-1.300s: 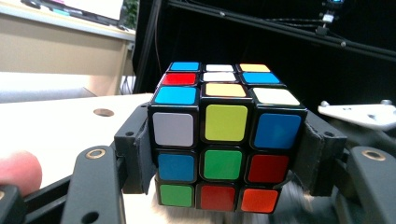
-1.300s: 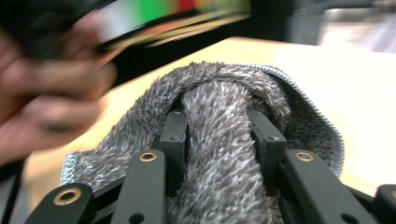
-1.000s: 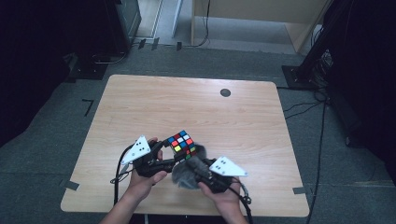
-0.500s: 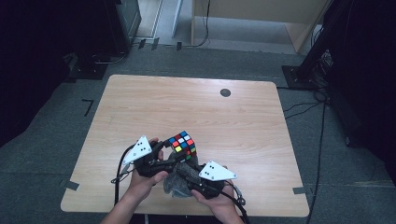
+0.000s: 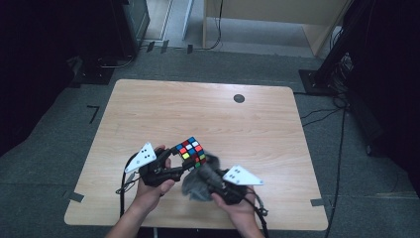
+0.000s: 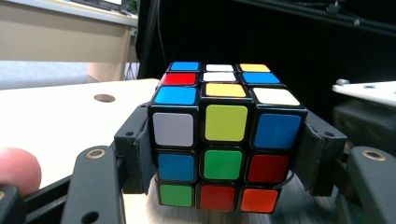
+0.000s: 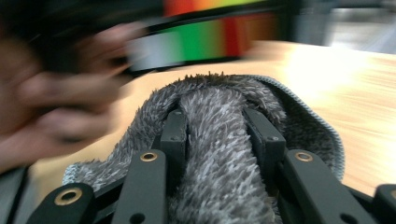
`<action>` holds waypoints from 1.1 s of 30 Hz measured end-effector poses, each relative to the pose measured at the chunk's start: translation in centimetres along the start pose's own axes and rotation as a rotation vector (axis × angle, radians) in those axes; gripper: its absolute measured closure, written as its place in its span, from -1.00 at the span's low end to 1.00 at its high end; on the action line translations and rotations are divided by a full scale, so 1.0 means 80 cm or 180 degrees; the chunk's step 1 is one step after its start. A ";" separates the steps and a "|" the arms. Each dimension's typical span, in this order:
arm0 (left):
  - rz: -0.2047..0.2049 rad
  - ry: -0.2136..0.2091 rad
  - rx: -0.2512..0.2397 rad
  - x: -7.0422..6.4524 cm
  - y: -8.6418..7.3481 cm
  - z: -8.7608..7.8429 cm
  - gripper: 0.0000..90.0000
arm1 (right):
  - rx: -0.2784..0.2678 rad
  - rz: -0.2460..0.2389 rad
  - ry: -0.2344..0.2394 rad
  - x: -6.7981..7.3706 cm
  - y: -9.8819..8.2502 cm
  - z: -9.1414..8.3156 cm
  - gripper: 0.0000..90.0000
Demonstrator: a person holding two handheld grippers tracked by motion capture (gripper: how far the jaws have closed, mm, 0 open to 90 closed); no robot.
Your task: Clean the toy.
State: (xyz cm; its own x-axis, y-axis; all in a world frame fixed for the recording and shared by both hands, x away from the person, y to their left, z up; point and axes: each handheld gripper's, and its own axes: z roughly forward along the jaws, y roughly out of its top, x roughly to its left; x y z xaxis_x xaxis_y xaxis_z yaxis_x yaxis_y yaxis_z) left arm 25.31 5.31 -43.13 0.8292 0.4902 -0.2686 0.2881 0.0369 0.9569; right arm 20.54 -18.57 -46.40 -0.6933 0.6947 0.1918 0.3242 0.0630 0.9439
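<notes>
1. The left gripper [image 5: 174,157] has its two black jaws pressed against opposite sides of a multicoloured plastic puzzle cube with black edges [image 5: 191,151], holding it clear of the table near the front edge. In the left gripper view the cube [image 6: 225,140] sits square between the jaws, its near face showing white, yellow and blue stickers along the top row.
2. The left hand [image 5: 151,186] wraps the gripper's body; a fingertip [image 6: 17,170] shows at the left edge of the left gripper view.
3. The right gripper [image 5: 209,174] is clamped on a fold of fuzzy grey microfibre cloth [image 5: 197,184], just beside and below the cube. In the right gripper view the jaws pinch a ridge of the cloth [image 7: 219,154], whose stitched hem curves round at the right.
4. The right hand [image 5: 236,204] grips its tool at the table's front edge.
5. Both work over a light wooden table [image 5: 208,119] with a small dark round hole [image 5: 239,98] near its far side.
6. Grey carpet [image 5: 356,163] surrounds the table.
</notes>
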 end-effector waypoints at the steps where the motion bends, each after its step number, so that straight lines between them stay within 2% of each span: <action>1: 0.0026 -0.0006 0.0025 -0.003 -0.001 0.002 -0.23 | 0.0057 -0.0135 0.0074 0.013 -0.002 0.005 0.44; 3: 0.0095 -0.0012 0.0067 -0.007 -0.003 0.005 -0.23 | 0.0063 -0.0359 0.0088 0.028 -0.003 0.010 0.44; 4: 0.0116 -0.0021 0.0078 -0.008 -0.003 0.006 -0.23 | 0.0022 -0.0368 0.0078 0.028 -0.001 0.008 0.44; 7: 0.0070 -0.0053 0.0007 -0.007 -0.001 0.003 -0.23 | -0.0112 -0.0204 -0.0110 0.007 0.007 -0.006 0.48; 11: 0.0083 0.0021 0.0003 -0.003 0.001 -0.001 -0.23 | -0.0407 0.0224 -0.0559 -0.034 0.013 -0.029 0.49; 13: 0.0065 0.0031 0.0004 0.000 0.001 -0.002 -0.23 | -0.0501 0.0267 -0.0692 -0.046 0.015 -0.039 0.49; 15: 0.0051 -0.0001 0.0015 0.002 0.001 -0.001 -0.23 | -0.0632 0.0308 -0.0691 -0.051 0.020 -0.048 0.49; 17: 0.0071 -0.0141 0.0079 0.003 0.001 0.000 -0.23 | -0.0770 0.0273 -0.0608 -0.049 0.029 -0.056 0.49; 19: 0.0182 -0.0285 0.0165 0.001 -0.001 0.002 -0.23 | -0.0927 0.0243 -0.0484 -0.043 0.039 -0.063 0.49; 21: 0.0290 -0.0361 0.0187 -0.006 -0.003 0.004 -0.23 | -0.1046 0.0219 -0.0367 -0.035 0.046 -0.067 0.50; 22: 0.0281 -0.0401 0.0169 -0.007 -0.003 0.005 -0.23 | -0.1056 0.0222 -0.0313 -0.030 0.046 -0.066 0.50; 24: 0.0261 -0.0476 0.0094 -0.011 -0.003 0.004 -0.23 | -0.0955 0.0247 -0.0254 -0.026 0.042 -0.059 0.52; 27: 0.0267 -0.0493 0.0016 -0.013 0.000 0.000 -0.23 | -0.0788 0.0387 -0.0236 -0.025 0.026 -0.043 0.54; 28: 0.0271 -0.0485 -0.0004 -0.011 0.000 -0.001 -0.23 | -0.0686 0.0441 -0.0205 -0.028 0.021 -0.037 0.53; 29: 0.0248 -0.0494 -0.0031 -0.010 0.001 -0.003 -0.23 | -0.0510 0.0460 -0.0187 -0.031 0.018 -0.032 0.53; 30: 0.0247 -0.0496 -0.0032 -0.008 0.002 -0.004 -0.23 | -0.0358 0.0445 -0.0237 -0.034 0.016 -0.029 0.53; 31: 0.0316 -0.0441 0.0011 -0.008 0.003 -0.004 -0.23 | -0.0319 0.0429 -0.0328 -0.037 0.015 -0.029 0.53; 32: 0.0426 -0.0369 0.0072 -0.009 0.002 -0.003 -0.23 | -0.0373 0.0434 -0.0405 -0.040 0.017 -0.033 0.53; 33: 0.0649 -0.0227 0.0213 -0.013 0.000 0.000 -0.23 | -0.0440 0.0441 -0.0447 -0.041 0.020 -0.037 0.54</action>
State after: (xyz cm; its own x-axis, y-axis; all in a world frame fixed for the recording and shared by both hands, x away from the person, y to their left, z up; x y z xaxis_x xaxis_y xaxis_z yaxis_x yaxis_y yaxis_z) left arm 24.44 4.80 -42.83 0.9046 0.4187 -0.0796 0.1401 -0.1157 0.9834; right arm 21.42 -22.90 -44.69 -0.5490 0.7833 0.2917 0.3121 -0.1317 0.9409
